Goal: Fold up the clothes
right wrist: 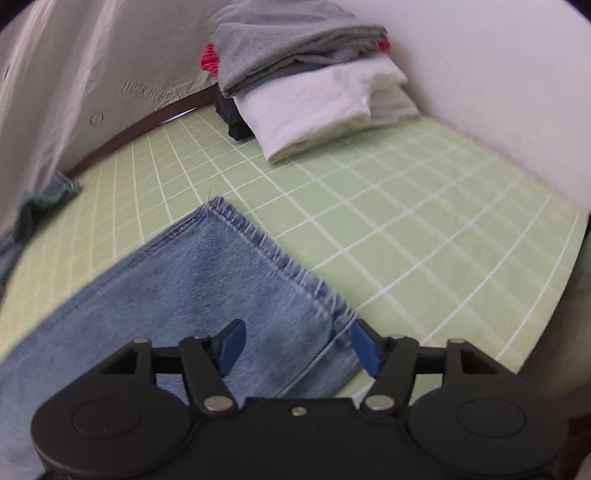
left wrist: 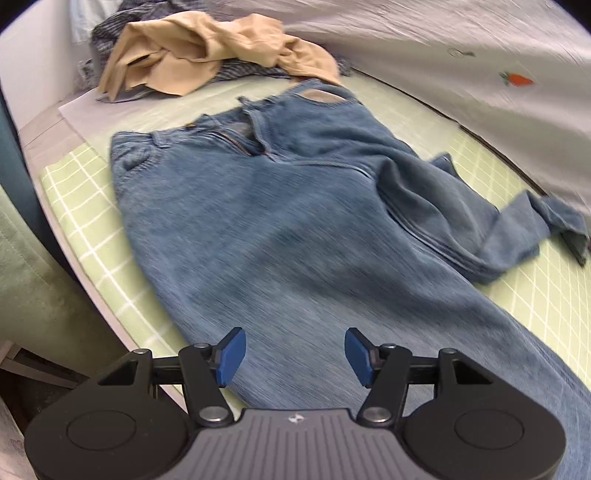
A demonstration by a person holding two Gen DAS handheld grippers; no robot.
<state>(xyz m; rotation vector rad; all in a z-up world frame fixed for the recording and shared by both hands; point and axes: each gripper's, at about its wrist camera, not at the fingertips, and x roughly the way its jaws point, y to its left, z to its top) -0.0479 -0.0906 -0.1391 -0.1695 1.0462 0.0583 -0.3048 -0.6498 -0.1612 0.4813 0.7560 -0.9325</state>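
Observation:
A pair of blue jeans [left wrist: 266, 229] lies spread on the green checked cloth [left wrist: 74, 206], waistband at the far end. Its near leg runs under my left gripper [left wrist: 294, 356], which is open and empty just above the denim. Its other leg [left wrist: 480, 221] is bunched and folded to the right. In the right wrist view the near leg's hem [right wrist: 266, 243] lies flat on the green cloth [right wrist: 424, 221]. My right gripper [right wrist: 297, 347] is open and empty above the hem's near corner. The far leg's crumpled end [right wrist: 40, 199] shows at the left.
A heap of beige [left wrist: 207, 51] and dark striped clothes [left wrist: 110, 29] lies beyond the waistband. A stack of folded grey [right wrist: 288, 40] and white clothes [right wrist: 321, 103] sits at the far right corner. A grey sheet [left wrist: 461, 55] hangs along the back. The table edge [left wrist: 59, 236] is at the left.

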